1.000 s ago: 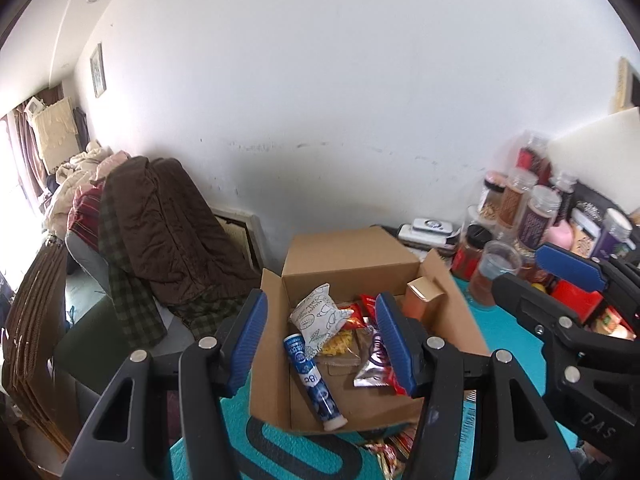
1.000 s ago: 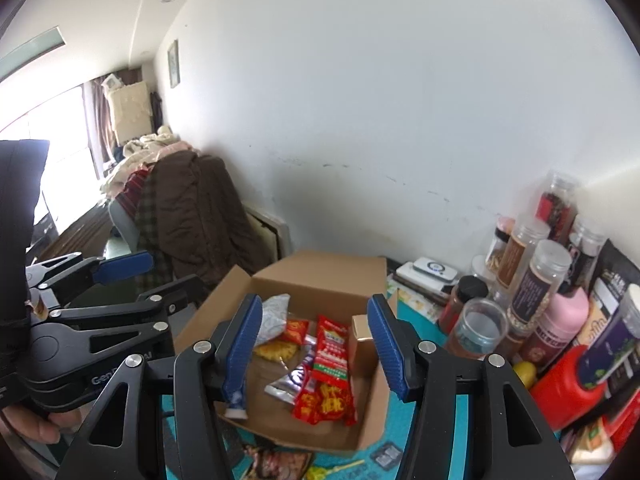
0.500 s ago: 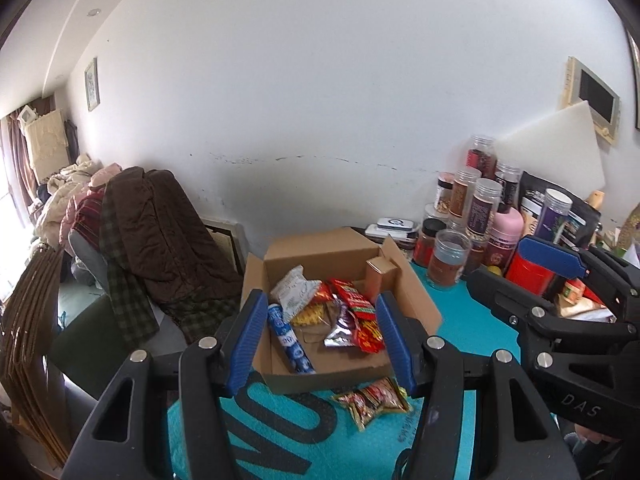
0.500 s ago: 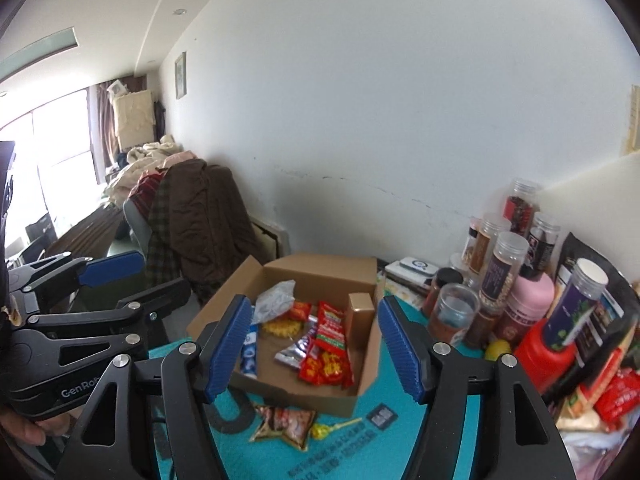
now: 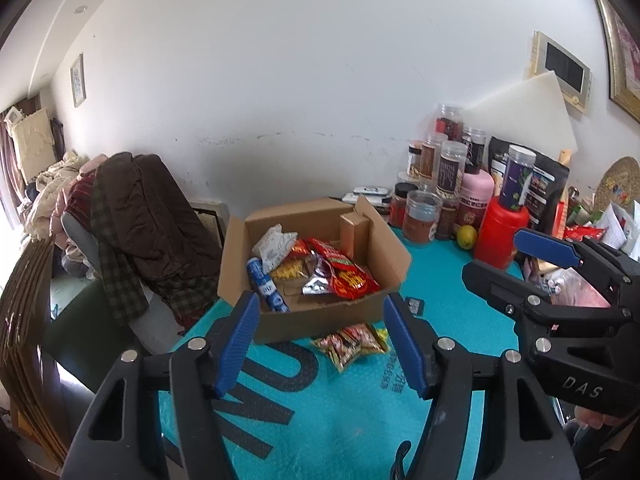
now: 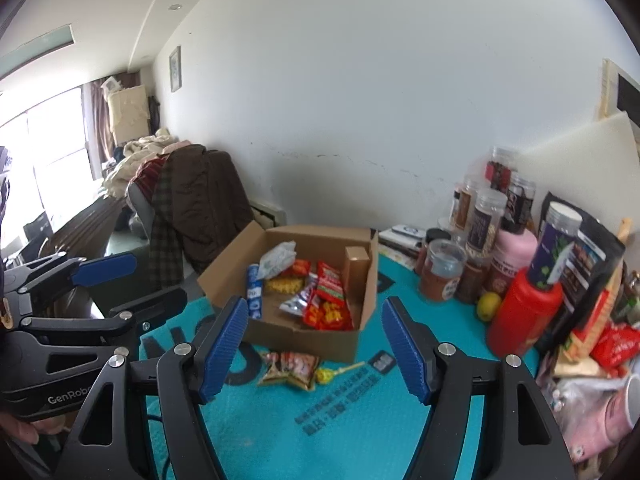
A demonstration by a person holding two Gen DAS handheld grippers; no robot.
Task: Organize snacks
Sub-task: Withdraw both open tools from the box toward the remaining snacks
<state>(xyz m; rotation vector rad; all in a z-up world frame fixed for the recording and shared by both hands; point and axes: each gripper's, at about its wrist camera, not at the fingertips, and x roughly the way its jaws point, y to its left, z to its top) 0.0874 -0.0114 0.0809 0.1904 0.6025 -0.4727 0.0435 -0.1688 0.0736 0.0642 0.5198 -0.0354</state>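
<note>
1. The cardboard box [image 5: 316,316] stands open on the teal worktop [image 5: 360,420], in front of the white wall.
2. Inside the box: a blue tube [image 5: 266,286] along the left wall, a white crinkled packet [image 5: 274,242] toward the back, a yellow snack [image 5: 290,268] and a silver packet [image 5: 316,284] in the middle, a red packet [image 5: 346,276] to the right, and a small brown carton [image 5: 354,232] upright in the back right corner.
3. A loose snack packet [image 5: 352,344] lies on the worktop just in front of the box; a yellow lollipop [image 6: 326,376] lies beside it, on its right.
4. The left tongs [image 5: 320,340] stand apart with nothing between the blue pads; the jaws have just been opening. They are in front of the box, clear of it.
5. The right tongs [image 6: 314,344] stand apart and empty; the jaws have just been opening. They are in front of the box, above the loose packet.
6. Jars [image 5: 452,172] and a red bottle [image 5: 496,232] stand to the right of the box.
</note>
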